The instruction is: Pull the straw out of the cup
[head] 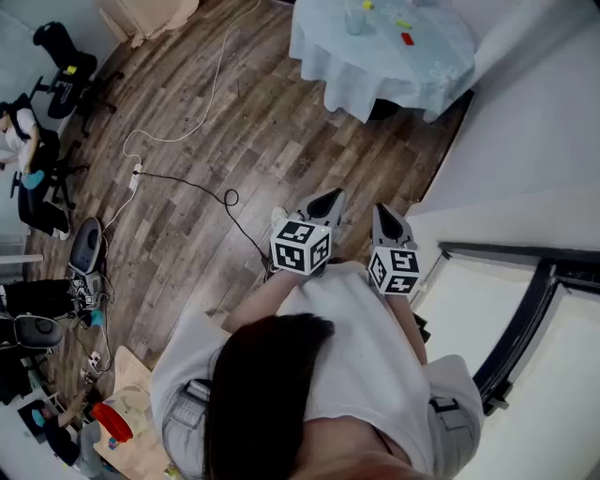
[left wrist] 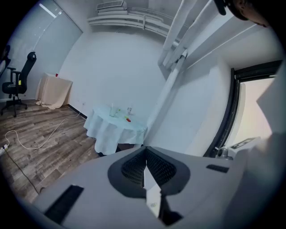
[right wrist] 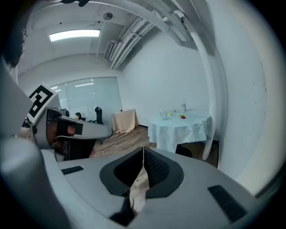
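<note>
The cup [head: 354, 19] stands far off on a round table draped in pale blue cloth [head: 375, 66], at the top of the head view. Something yellow, perhaps the straw [head: 367, 6], shows at its rim, too small to be sure. In the left gripper view the cup [left wrist: 112, 111] is tiny, and so is the cup [right wrist: 164, 115] in the right gripper view. My left gripper [head: 330, 199] and right gripper [head: 384, 214] are held side by side before the person's body, well short of the table. Both are shut with nothing between them, as the left gripper [left wrist: 145, 154] and right gripper [right wrist: 143, 154] show.
A red piece [head: 407, 38] and a clear glass [left wrist: 129, 109] also sit on the cloth. A white cable [head: 202, 103] and a black cable [head: 211, 192] run over the wooden floor. Office chairs [head: 58, 70] stand left; a white wall [head: 525, 141] and dark window frame [head: 525, 319] are right.
</note>
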{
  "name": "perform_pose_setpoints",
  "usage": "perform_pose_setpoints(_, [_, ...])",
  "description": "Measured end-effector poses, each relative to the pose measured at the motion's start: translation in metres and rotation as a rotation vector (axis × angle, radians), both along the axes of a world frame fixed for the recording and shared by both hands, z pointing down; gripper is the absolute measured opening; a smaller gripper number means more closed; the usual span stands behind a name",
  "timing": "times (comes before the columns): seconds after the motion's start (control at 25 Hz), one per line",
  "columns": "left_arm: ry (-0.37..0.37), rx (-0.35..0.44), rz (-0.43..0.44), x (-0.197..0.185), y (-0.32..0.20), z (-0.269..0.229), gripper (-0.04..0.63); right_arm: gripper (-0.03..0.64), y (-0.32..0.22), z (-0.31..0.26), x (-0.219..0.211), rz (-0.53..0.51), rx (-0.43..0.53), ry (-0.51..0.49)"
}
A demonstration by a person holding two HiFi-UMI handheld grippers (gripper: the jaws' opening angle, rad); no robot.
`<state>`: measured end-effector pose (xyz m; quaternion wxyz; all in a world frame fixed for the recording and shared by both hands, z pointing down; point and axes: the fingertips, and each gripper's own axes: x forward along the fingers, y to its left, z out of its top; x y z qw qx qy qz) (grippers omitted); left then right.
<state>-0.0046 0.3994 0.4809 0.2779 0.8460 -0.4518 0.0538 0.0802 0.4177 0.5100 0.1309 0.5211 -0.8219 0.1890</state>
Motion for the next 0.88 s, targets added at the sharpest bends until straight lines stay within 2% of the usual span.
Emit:
perform_pose_setpoints(0.16, [-0.019, 0.011, 0.009, 0.0, -0.002, -0.002, 0.011, 0.038, -0.001, -0.001, -0.004, -0.011, 0.002, -0.023])
perform_pose_setpoints(0.4, [0.006, 0.027, 0.009, -0.002, 0.002, -0.007, 0.011, 0.038, -0.001, 0.0, -0.005, -0.011, 0.001, -0.039])
perform_pose_setpoints(0.6, [0.003, 0.01, -0.029, -0.01, 0.001, -0.006, 0.011, 0.038, 0.0, -0.001, -0.005, -0.008, 0.0, -0.064])
perform_pose_setpoints(0.88, [-0.007, -0.017, -0.007, -0.008, 0.002, 0.002, 0.011, 0.038, 0.001, 0.002, -0.009, -0.01, -0.007, -0.064])
